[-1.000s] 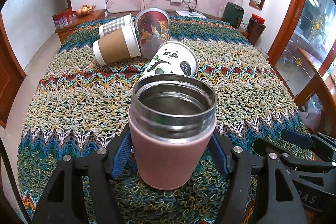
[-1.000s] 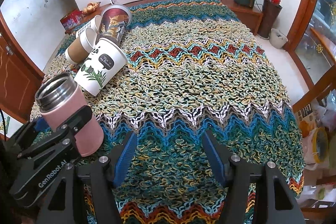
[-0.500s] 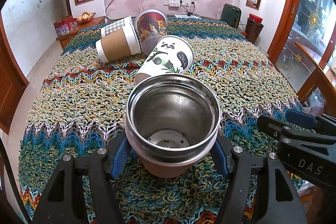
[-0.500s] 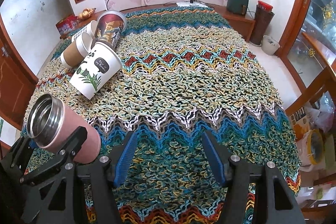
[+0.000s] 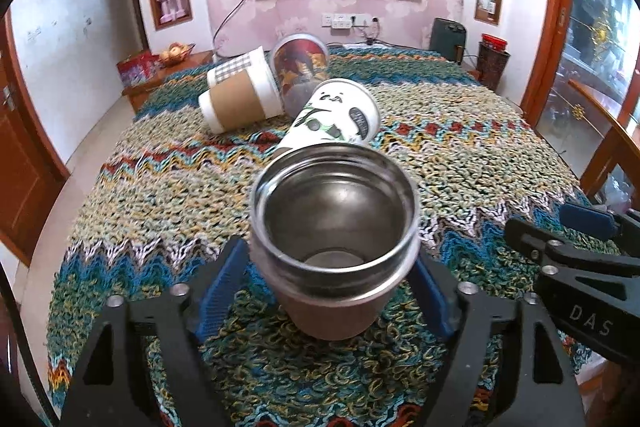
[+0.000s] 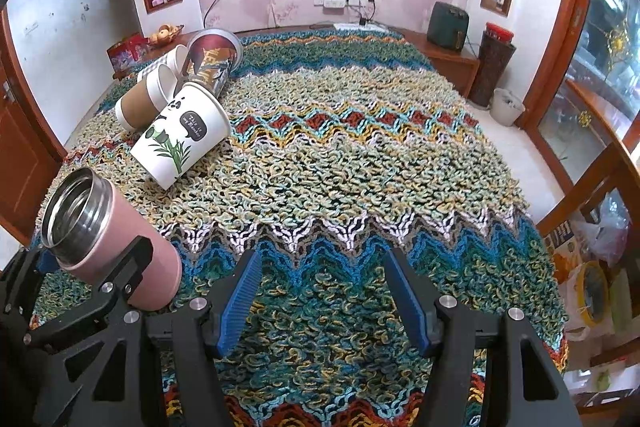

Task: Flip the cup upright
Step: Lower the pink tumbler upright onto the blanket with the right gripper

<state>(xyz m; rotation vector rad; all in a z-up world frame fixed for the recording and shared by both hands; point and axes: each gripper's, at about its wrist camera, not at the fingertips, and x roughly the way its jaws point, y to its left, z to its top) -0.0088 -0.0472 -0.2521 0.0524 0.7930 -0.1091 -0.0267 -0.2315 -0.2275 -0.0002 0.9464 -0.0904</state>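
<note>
My left gripper (image 5: 328,291) is shut on a pink steel cup (image 5: 334,239) with an open steel mouth. The cup is lifted off the woven cloth (image 5: 160,195) and tilted back, mouth toward the camera. In the right wrist view the same cup (image 6: 116,239) leans to the left in the left gripper's fingers (image 6: 120,279). My right gripper (image 6: 324,291) is open and empty above the cloth, to the right of the cup.
A panda paper cup (image 5: 332,115) lies on its side beyond the pink cup. A brown-sleeved cup (image 5: 240,99), a checked cup (image 5: 236,67) and a dark printed tumbler (image 5: 300,67) lie behind it. A wooden chair (image 6: 592,195) stands at right.
The left gripper has raised the pink cup off the cloth and tipped it back, so its mouth now faces the left camera. The right gripper has held roughly still.
</note>
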